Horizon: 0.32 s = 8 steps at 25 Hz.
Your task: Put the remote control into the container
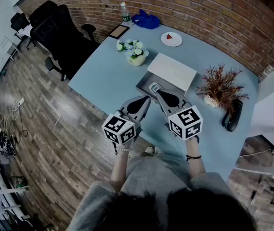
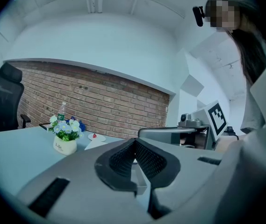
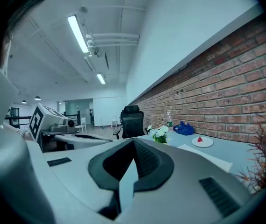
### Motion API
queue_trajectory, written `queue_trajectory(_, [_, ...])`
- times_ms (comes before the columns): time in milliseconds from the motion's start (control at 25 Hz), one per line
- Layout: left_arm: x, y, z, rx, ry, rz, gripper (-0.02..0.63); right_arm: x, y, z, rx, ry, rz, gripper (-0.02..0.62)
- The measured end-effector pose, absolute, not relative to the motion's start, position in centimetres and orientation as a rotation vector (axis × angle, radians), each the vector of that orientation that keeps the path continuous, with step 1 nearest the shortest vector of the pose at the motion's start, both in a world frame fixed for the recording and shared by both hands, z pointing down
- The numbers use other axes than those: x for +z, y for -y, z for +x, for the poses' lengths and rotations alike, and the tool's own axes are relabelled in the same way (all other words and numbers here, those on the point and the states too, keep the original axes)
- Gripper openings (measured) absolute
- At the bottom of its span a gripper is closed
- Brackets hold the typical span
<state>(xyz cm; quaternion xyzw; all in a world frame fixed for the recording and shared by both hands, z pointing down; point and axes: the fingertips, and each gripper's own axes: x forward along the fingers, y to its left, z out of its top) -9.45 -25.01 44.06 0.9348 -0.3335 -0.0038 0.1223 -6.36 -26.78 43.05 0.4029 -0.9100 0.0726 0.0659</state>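
1. A light blue table (image 1: 103,76) carries everything.
2. Along its far edge are a water bottle (image 1: 125,12), a blue bundle (image 1: 146,20), a dark flat frame (image 1: 119,31) and a white plate (image 1: 171,39).
3. Nearer the middle are a white flower pot (image 1: 136,53), a grey container (image 1: 144,84) and a white flat panel (image 1: 173,71) touching it.
4. At the right are a dried potted plant (image 1: 219,86) and a black object (image 1: 233,115) just beside it.

A small pale remote control (image 1: 154,87) lies flat inside the shallow grey container (image 1: 142,83).
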Motion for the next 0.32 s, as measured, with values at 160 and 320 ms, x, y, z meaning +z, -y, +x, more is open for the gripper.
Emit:
queue_trajectory(160, [43.88, 24.72, -9.52, -0.017, 0.976, 2.737, 0.003, 43.42, 26.46, -6.4, 0.227, 2.745, 1.198, -0.002])
queue_trajectory(320, [43.85, 24.37, -9.41, -0.017, 0.964, 2.744, 0.003, 44.04, 26.03, -6.6, 0.237, 2.742, 1.18, -0.002])
